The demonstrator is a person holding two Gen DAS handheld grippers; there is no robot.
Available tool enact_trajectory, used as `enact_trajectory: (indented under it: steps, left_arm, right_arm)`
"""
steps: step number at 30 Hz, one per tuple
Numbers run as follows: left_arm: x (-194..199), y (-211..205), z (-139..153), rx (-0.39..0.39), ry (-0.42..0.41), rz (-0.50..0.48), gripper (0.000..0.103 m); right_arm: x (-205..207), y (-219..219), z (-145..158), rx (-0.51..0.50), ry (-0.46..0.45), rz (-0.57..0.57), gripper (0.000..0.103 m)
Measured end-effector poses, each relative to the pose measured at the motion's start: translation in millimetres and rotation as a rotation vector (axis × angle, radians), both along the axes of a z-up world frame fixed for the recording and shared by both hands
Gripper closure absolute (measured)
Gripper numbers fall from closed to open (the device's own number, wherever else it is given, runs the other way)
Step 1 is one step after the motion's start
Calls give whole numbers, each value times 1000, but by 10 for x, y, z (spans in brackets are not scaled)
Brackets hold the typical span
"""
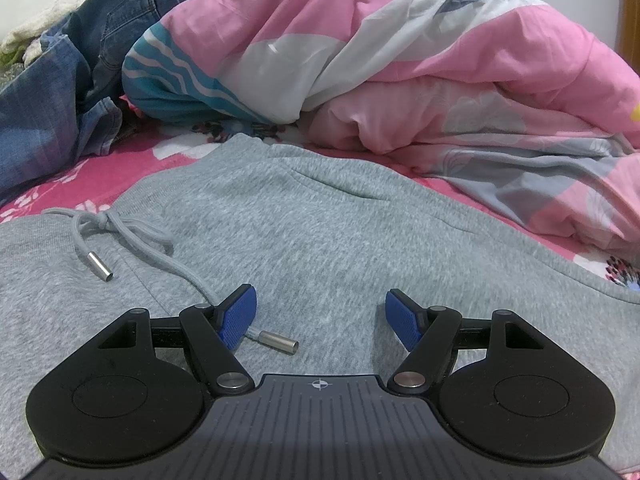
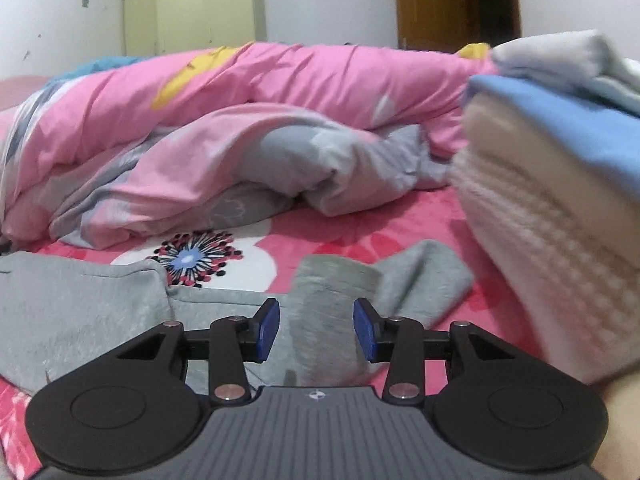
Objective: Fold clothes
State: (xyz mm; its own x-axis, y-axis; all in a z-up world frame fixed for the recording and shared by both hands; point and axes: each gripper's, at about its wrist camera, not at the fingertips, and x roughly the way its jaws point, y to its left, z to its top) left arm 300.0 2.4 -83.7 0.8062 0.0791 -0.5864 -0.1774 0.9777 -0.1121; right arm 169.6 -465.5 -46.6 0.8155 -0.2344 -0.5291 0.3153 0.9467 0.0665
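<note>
Both claws stand apart, gripping nothing: left claw [image 1: 320,320] over the grey sweatpants' [image 1: 304,216] waist, right claw [image 2: 316,330] above a leg cuff [image 2: 332,312] on the bed [image 2: 400,236]. Folding seems barely begun; next, pinch the cuff

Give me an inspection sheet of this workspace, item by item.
Surface: bed sheet, pink floral.
Job's things: grey sweatpants spread flat, drawstring loose on top; a cuff end lies ahead of the right gripper.
Clutter: jeans heaped; pink duvet bunched; folded stack.
Grippers: left gripper open over the sweatpants; right gripper open, pads not pressing the cloth.
Cables: nothing seen.
Surroundings: wardrobe, wooden door.
</note>
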Motion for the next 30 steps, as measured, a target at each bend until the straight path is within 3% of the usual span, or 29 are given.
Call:
enact_trajectory:
  steps: [2,3,4,5,6,9,15,19,26,29,30]
  left_arm:
    - [2,-2,-1,0,1,0,31]
    - [3,-1,-1,-1,1,-1,31]
    - [4,1,-2,-3,1,-1,31]
    - [4,3,-2,-4,1,-1,31]
    - [5,5,-2,-6,1,-1,31]
    - [6,5,-1,-6,2,-1,31]
    - [10,6,-2,-7,1,0,31]
    - [10,6,3,-11,5,1,31]
    - [16,7,2,-15,8,3,31]
    - [20,10,1,-16,10,2,31]
    - [21,11,1,-17,11,1,31]
  right_arm:
    - [155,-53,-83,18,20,-30,60]
    - [216,-106,-130,37,28,-45,67]
    - [231,-170,-156,64,24,-59,86]
    - [203,-227,-154,94,9,-73,98]
    - [131,-274,-128,122,-16,-90,99]
    - [-265,-347,62,192,-135,-145,99]
    - [-1161,-329,390,152,-251,-255,99]
    - [-1512,-494,334,132,-229,-361,99]
    - [-1767,-988,-46,240,-128,-573,99]
    - [-1924,-1109,-103,318,-139,-642,90]
    - [-1969,-1104,-81,318,-146,-660,83]
